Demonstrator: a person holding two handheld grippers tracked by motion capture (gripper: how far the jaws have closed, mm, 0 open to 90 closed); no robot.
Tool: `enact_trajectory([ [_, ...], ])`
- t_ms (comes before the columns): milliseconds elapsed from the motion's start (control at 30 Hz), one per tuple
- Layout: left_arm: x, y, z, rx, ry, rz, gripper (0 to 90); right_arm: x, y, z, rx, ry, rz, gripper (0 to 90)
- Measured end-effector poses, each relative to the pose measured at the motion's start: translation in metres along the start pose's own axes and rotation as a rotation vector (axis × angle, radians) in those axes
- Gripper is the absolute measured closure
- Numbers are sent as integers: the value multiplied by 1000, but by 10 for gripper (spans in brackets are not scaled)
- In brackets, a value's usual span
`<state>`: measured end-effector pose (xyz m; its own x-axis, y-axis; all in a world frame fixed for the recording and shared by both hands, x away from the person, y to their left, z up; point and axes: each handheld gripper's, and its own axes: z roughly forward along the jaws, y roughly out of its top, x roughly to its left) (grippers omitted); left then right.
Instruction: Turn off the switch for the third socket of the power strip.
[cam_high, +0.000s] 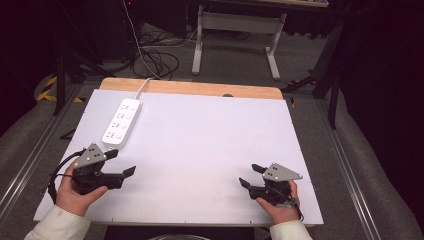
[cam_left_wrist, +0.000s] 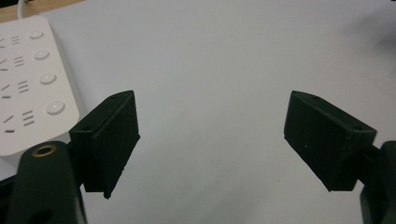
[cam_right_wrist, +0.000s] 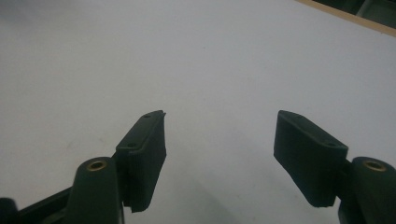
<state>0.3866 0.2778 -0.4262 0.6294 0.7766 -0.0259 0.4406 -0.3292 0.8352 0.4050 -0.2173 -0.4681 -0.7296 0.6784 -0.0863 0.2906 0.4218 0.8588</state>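
A white power strip (cam_high: 122, 122) with several sockets and round buttons lies on the white table top (cam_high: 200, 145) at the left, its cable running off the far edge. My left gripper (cam_high: 122, 162) rests near the front left, just below the strip's near end, jaws wide apart with nothing between them. In the left gripper view the power strip (cam_left_wrist: 32, 84) lies left of the left gripper (cam_left_wrist: 210, 135). My right gripper (cam_high: 251, 176) sits near the front right, open and empty. In the right gripper view the right gripper (cam_right_wrist: 219, 154) stands over bare white surface.
A wooden strip (cam_high: 190, 88) borders the table's far edge. Beyond it stand a white desk frame (cam_high: 235, 35) and loose cables (cam_high: 155, 60) on the floor. Grey rails run along both sides of the table.
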Motion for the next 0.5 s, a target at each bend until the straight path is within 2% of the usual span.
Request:
enact_trajectory([
  [33, 1, 1, -1, -6, 5, 6, 191, 0, 0, 0, 3, -2, 1, 348],
  [67, 2, 2, -1, -5, -8, -9, 201, 0, 0, 1, 5, -3, 1, 347],
  [167, 5, 7, -3, -4, -7, -12, 203, 1, 0, 2, 17, -5, 1, 348],
  [500, 9, 28, -7, -13, 18, 24, 230, 0, -1, 2, 20, -5, 7, 347],
])
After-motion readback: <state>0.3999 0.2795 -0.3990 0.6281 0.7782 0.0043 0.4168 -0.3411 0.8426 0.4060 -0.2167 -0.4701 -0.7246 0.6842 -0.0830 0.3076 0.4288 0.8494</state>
